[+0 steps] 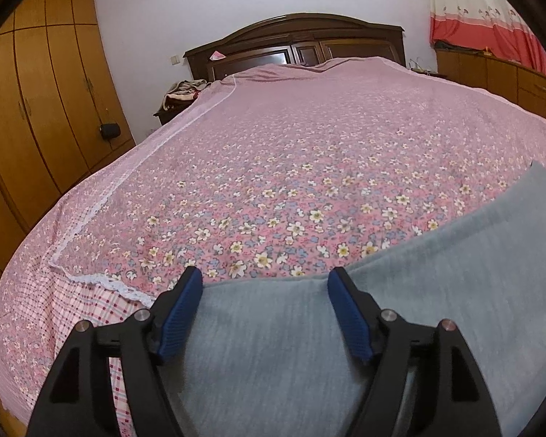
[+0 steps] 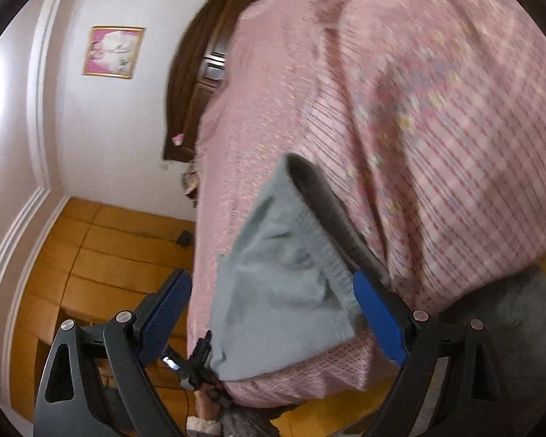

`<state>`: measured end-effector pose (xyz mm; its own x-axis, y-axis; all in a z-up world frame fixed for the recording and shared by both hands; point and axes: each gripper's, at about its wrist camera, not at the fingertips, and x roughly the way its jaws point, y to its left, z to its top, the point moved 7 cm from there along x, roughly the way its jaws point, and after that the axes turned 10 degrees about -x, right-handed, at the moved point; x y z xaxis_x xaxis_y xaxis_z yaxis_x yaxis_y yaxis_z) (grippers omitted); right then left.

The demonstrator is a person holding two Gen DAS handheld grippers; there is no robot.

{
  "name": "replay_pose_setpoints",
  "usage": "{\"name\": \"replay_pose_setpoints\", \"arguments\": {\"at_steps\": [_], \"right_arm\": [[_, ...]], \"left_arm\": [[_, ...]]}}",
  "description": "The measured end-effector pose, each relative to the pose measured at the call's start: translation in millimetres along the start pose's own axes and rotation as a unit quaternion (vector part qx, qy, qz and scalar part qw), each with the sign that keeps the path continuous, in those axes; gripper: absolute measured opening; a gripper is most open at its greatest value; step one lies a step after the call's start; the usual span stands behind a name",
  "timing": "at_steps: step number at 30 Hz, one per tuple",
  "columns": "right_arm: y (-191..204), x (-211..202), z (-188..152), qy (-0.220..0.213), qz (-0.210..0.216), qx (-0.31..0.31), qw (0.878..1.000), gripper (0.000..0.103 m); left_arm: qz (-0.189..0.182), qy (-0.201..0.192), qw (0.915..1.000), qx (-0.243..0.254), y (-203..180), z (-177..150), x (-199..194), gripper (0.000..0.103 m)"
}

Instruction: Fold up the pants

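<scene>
Grey-blue pants lie flat on the near edge of a bed with a pink floral cover. In the left wrist view my left gripper hovers just over them, open, its blue pads set wide apart with the cloth lying loose beneath. The right wrist view is rolled sideways and blurred. There the pants show as a folded grey piece, gathered along one edge. My right gripper stands open and away from the cloth, with nothing between its fingers. At the pants' lower corner a hand holds the other tool.
A dark wooden headboard closes the far end of the bed. An orange wardrobe stands on the left, a nightstand with crumpled clothes beside it. A low wooden cabinet and a red curtain are on the right.
</scene>
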<state>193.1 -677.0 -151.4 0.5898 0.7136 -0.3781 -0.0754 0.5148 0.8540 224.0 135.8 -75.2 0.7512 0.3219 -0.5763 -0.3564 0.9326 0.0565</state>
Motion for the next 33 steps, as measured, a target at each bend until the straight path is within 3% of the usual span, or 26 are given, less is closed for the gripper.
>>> {"name": "replay_pose_setpoints", "arguments": {"at_steps": [4,10,16,24,30,33], "right_arm": [[-9,-7,-15,-0.003,-0.013,0.009,1.000,0.092],[-16,9,-39,0.009,0.005,0.022,1.000,0.092],[-26,41,-23,0.016,0.004,0.021,1.000,0.092],[0,22,-18,-0.004,-0.004,-0.053,0.999,0.093],[5,22,-20,0.009,-0.013,-0.076,0.997,0.093],[22,26,-25,0.022,-0.047,-0.116,0.992,0.093]], "left_arm": [[-0.002,0.003,1.0000,-0.004,3,0,2,0.076],[-0.001,0.002,1.0000,-0.004,6,2,2,0.077],[-0.001,0.004,1.0000,-0.005,5,3,3,0.078],[-0.003,0.004,1.0000,-0.008,7,2,5,0.078],[-0.005,0.006,0.9999,-0.010,7,3,4,0.079],[-0.007,0.006,0.9999,-0.010,8,3,4,0.079]]}}
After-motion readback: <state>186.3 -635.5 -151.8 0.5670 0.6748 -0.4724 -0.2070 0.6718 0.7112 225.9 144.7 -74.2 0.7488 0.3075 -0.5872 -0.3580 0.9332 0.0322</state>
